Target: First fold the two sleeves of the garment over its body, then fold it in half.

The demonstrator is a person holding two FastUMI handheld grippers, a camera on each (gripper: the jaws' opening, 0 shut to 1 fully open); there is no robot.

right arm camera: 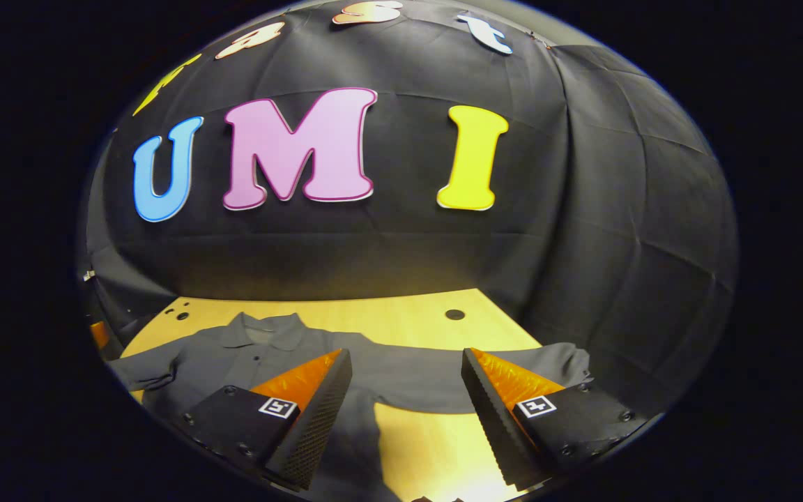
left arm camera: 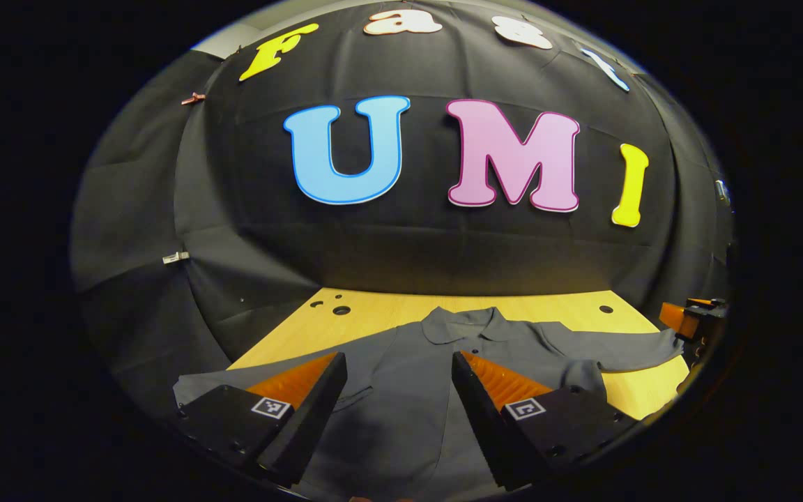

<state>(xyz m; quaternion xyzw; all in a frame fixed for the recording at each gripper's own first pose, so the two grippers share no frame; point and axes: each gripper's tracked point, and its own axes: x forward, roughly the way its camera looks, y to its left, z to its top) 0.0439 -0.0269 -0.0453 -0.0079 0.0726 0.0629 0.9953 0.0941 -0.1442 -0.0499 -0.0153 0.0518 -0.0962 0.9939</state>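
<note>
1. The garment (left arm camera: 401, 376), a grey collared shirt, lies flat and face up on the wooden surface (left arm camera: 387, 307), collar toward the booth wall and both sleeves spread out to the sides. No fold looks started.

2. The right sleeve (right arm camera: 443, 380) stretches across the surface between the fingers of the right claw (right arm camera: 407, 390), its cuff out near the surface's far edge. Risk: a grab at mid-sleeve rather than the cuff would likely leave the end trailing and the fold crooked.

3. The left sleeve (left arm camera: 199, 387) reaches toward the surface's edge in the left gripper view. It sits low at the rim of the picture, so I cannot tell whether the cuff hangs over. If it does, a pull could drag the whole shirt sideways.

4. The left claw (left arm camera: 399, 390) hangs over the shirt's chest, fingers spread wide and holding nothing. Coming down here would pinch the body cloth and placket and bunch the front.

5. The right claw is also spread wide and empty, above sleeve and bare wood. Closing too shallow could miss the thin cloth; too deep, and the tips scrape the surface.

6. The surface is smooth wood with a few holes (right arm camera: 454, 314). One-sided tugging may slide the shirt and skew the later half fold.
</note>
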